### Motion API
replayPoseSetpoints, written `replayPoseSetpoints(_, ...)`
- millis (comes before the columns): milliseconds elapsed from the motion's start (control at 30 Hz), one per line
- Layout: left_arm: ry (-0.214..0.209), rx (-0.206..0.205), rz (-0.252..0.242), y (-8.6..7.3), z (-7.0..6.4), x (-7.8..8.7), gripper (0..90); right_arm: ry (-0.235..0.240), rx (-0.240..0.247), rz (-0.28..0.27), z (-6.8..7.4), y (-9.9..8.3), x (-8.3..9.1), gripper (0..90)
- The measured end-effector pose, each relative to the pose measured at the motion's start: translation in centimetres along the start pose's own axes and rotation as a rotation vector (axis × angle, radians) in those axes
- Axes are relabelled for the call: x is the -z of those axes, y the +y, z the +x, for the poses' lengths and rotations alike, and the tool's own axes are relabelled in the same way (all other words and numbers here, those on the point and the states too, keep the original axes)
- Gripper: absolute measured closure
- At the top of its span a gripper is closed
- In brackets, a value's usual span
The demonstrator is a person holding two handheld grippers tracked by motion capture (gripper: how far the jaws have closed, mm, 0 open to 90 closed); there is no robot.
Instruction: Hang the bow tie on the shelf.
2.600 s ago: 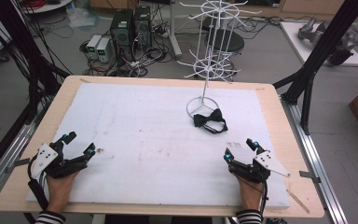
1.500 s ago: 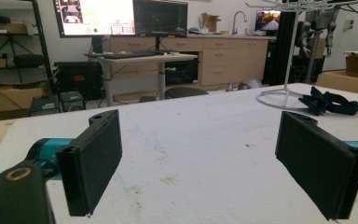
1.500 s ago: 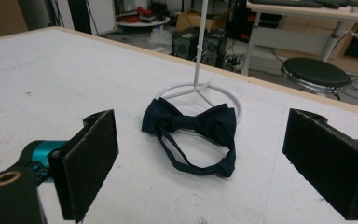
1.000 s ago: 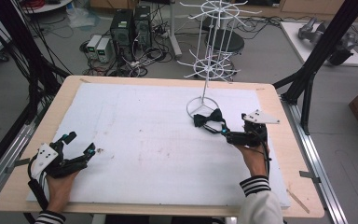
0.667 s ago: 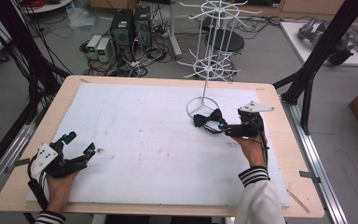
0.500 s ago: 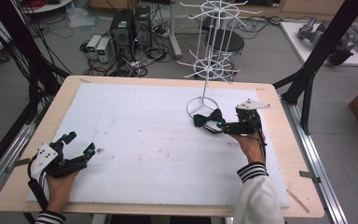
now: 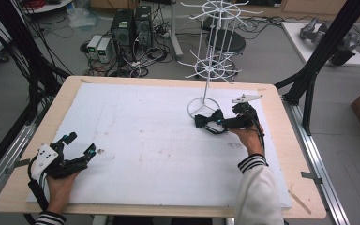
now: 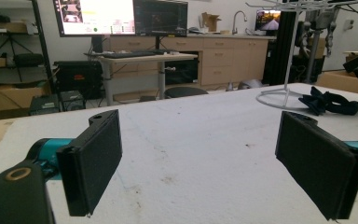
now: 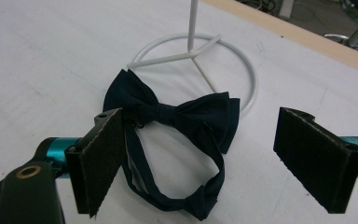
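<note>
While my right gripper (image 7: 225, 122) closes in, its fingers stand apart around the bow tie (image 9: 168, 114), nothing clamped yet.

Right of centre in the high view, the bow tie (image 7: 208, 121) lies flat on the white surface (image 7: 136, 136), touching the base ring of the wire stand (image 9: 193, 56). I judge it light, soft and limp; the centre knot is the firmest hold, since the strap loop would slump. My left gripper (image 7: 77, 147) rests at lower left, fingers (image 8: 93, 158) apart and empty. I see no containers on the surface.
</note>
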State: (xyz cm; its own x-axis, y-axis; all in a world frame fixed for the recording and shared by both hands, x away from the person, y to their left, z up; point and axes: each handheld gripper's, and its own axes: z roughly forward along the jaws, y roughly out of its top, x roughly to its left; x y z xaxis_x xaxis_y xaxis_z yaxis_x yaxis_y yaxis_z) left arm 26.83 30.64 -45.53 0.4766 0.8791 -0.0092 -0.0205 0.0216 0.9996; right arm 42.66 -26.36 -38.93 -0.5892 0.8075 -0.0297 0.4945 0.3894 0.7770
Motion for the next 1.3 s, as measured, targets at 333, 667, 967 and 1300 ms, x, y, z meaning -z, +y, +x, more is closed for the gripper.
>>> replayPoseSetpoints(333,0.000,0.001,-0.001,0.0,0.0,0.0,15.0,0.022,0.019,0.056,-0.8,0.5,-1.2,17.6)
replayPoseSetpoints(667,-0.002,0.001,0.000,0.0,0.0,0.0,15.0,0.075,-0.009,0.130,-1.6,-0.6,-3.1,25.1)
replayPoseSetpoints(967,-0.002,0.000,0.000,0.0,0.0,0.0,15.0,0.056,0.033,0.181,-1.6,-0.7,-4.1,45.9)
replayPoseSetpoints(1300,-0.002,0.000,-0.001,0.0,0.0,0.0,15.0,0.029,0.065,0.237,-1.2,-0.8,-4.6,63.3)
